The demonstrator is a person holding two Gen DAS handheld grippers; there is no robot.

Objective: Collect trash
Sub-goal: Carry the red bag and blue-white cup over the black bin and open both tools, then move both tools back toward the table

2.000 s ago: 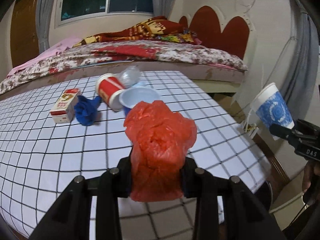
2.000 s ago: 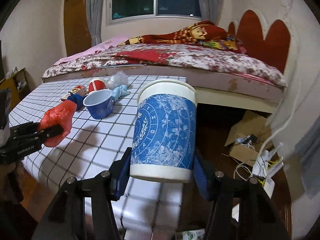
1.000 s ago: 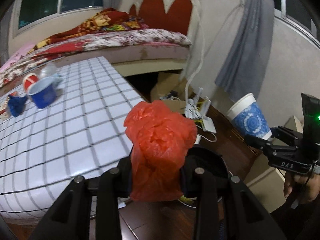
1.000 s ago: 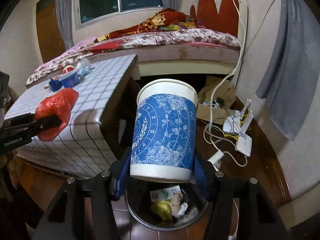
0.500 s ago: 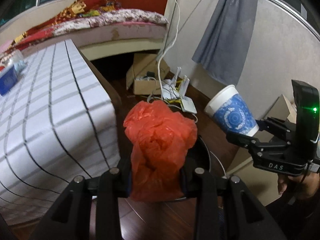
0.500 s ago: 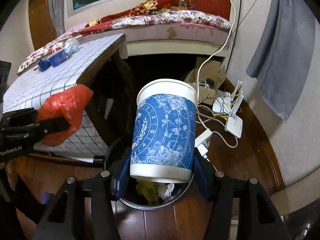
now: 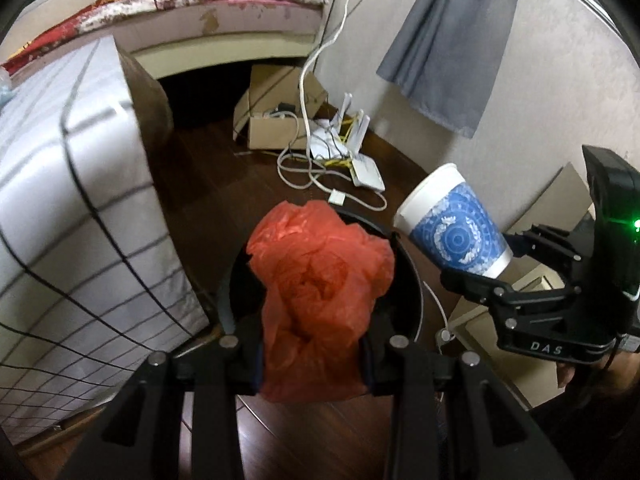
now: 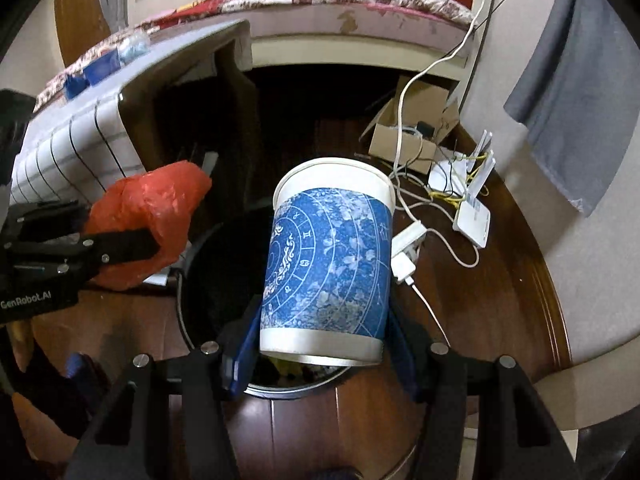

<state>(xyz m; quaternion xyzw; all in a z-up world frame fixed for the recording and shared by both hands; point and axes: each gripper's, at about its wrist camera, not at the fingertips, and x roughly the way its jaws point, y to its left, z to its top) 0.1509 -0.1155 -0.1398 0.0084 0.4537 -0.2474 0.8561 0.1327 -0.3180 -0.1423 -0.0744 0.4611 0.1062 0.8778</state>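
Fingers grip red bag (image 7: pixel 316 296) and blue cup (image 8: pixel 328 264) above bin (image 8: pixel 208 264) — cables (image 8: pixel 432 240), table (image 7: pixel 60 200) alongside.

Black hand-held gripper (image 7: pixel 312 356) frames, silver screws, blue pads; "DAS", "GenRobot.AI" lettering; green LED.

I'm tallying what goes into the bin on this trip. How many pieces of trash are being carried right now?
2. A red plastic bag in the left hand-held gripper, and a blue-patterned paper cup in the right hand-held gripper, both over the trash bin.
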